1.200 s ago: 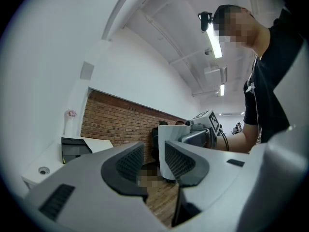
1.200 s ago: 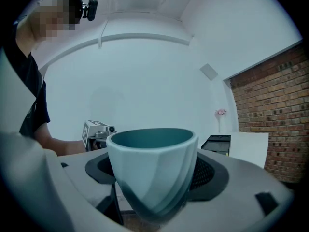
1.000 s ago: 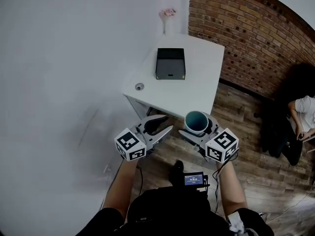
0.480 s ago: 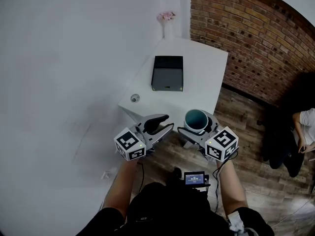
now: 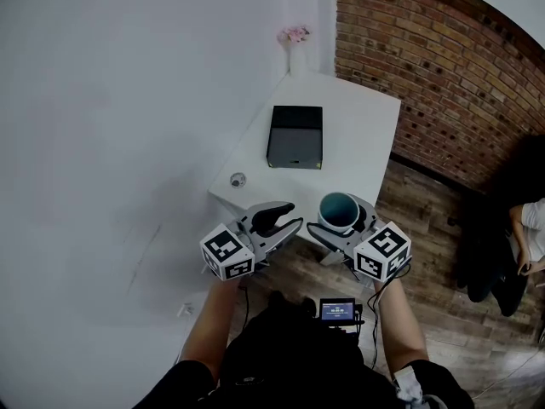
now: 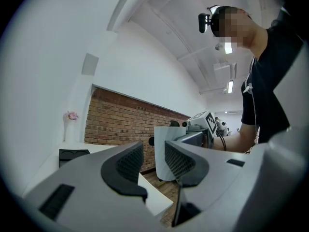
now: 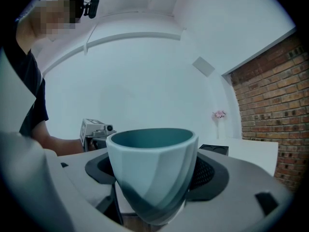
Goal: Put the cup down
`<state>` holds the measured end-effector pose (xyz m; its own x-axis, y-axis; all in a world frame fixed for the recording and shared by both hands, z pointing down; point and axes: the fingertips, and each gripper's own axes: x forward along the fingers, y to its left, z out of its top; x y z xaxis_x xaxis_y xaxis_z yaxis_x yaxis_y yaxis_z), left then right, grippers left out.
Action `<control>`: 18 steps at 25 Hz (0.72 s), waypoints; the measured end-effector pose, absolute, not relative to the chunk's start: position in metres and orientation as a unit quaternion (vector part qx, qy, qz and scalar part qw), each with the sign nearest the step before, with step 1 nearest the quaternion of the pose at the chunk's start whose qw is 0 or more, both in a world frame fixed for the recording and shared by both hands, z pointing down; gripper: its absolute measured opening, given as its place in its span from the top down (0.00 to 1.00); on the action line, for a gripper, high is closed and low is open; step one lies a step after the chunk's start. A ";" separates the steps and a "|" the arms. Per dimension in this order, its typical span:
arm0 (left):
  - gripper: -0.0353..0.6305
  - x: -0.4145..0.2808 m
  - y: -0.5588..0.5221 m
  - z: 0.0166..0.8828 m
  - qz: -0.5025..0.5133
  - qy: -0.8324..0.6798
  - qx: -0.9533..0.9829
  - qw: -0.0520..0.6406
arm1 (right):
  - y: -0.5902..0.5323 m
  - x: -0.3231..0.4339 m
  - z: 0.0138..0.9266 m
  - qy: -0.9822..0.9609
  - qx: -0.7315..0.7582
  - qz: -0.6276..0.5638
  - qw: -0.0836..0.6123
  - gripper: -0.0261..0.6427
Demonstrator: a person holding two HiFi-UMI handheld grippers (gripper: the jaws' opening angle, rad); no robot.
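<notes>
Right gripper (image 5: 341, 221) jaws clamp cup (image 7: 152, 170); left gripper (image 5: 292, 215) jaws narrow, seemingly empty.

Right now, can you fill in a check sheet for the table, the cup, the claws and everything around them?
Surface: white table, mostly bare.
Job's things: cup, upright, in the air by the table's near edge, not yet put down.
Clutter: black box on the table; small round thing near its left edge, too small to tell; vase of pink flowers at the far corner.
Grippers: right claw shut on the cup; left claw open, empty.
Cables: black cable along the right forearm.
Surroundings: brick wall, wood floor, a seated person at the right.
</notes>
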<state>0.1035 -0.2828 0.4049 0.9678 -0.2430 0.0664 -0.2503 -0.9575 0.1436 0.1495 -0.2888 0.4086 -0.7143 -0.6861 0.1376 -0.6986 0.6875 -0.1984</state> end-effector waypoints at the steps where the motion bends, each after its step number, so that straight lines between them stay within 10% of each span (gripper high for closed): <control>1: 0.74 0.102 -0.287 0.405 0.023 -0.124 0.989 0.075 | -0.293 0.147 0.409 -0.918 0.379 0.118 0.027 0.36; 18: 0.74 0.086 -0.322 0.406 0.015 -0.100 0.991 0.083 | -0.320 0.133 0.407 -0.902 0.413 0.120 0.024 0.36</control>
<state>0.0859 -0.3222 0.4063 0.9794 -0.1965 0.0461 -0.2014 -0.9660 0.1622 0.1331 -0.3200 0.4075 -0.6574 -0.7401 0.1415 -0.7514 0.6300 -0.1963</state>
